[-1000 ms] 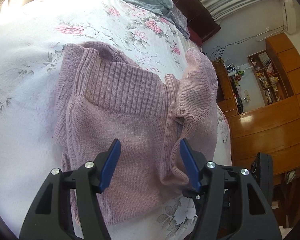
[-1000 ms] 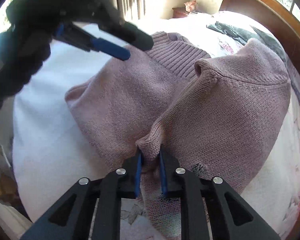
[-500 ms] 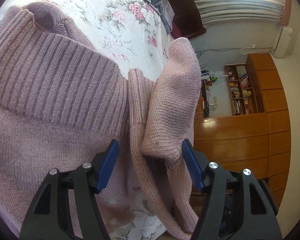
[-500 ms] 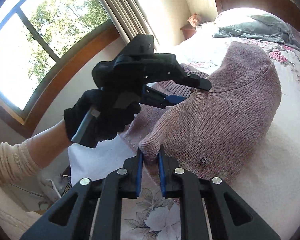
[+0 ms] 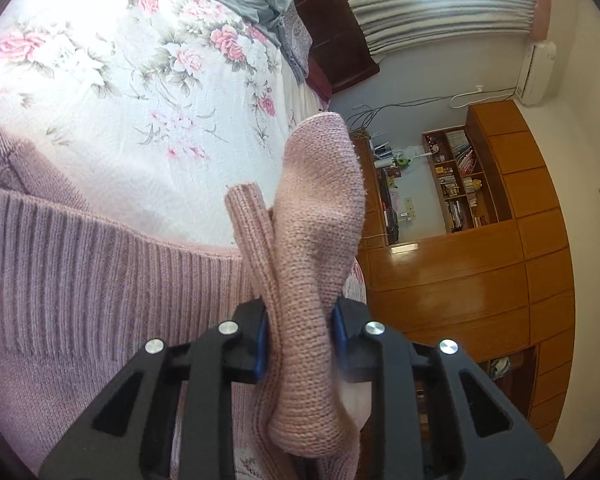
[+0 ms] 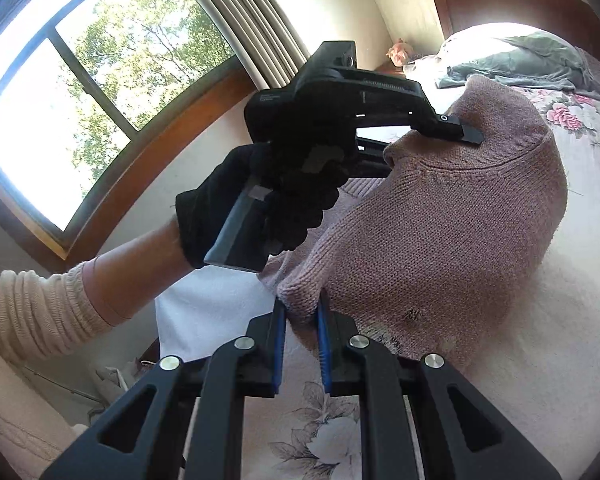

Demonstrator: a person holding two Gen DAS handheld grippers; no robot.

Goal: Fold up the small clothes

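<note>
A small mauve knitted sweater (image 5: 80,280) lies on a floral bedsheet (image 5: 120,80). Its right side (image 6: 452,216) is lifted off the bed in a raised fold. My left gripper (image 5: 300,336) is shut on the upper part of that fold, beside the ribbed band (image 5: 252,232). My right gripper (image 6: 302,324) is shut on the lower corner of the same fold. In the right wrist view the left gripper (image 6: 464,132), held by a black-gloved hand (image 6: 268,208), pinches the top of the raised knit.
A grey garment (image 6: 528,60) lies near the dark wooden headboard (image 6: 500,0). Wooden cabinets and a bookshelf (image 5: 460,180) stand past the bed's edge. A window with curtains (image 6: 100,92) is on the other side. A person's sleeve (image 6: 28,312) is at the left.
My left gripper has moved forward and shut on the raised fold of the sweater; it was open before. My right gripper keeps its hold and has lifted the fold higher.
</note>
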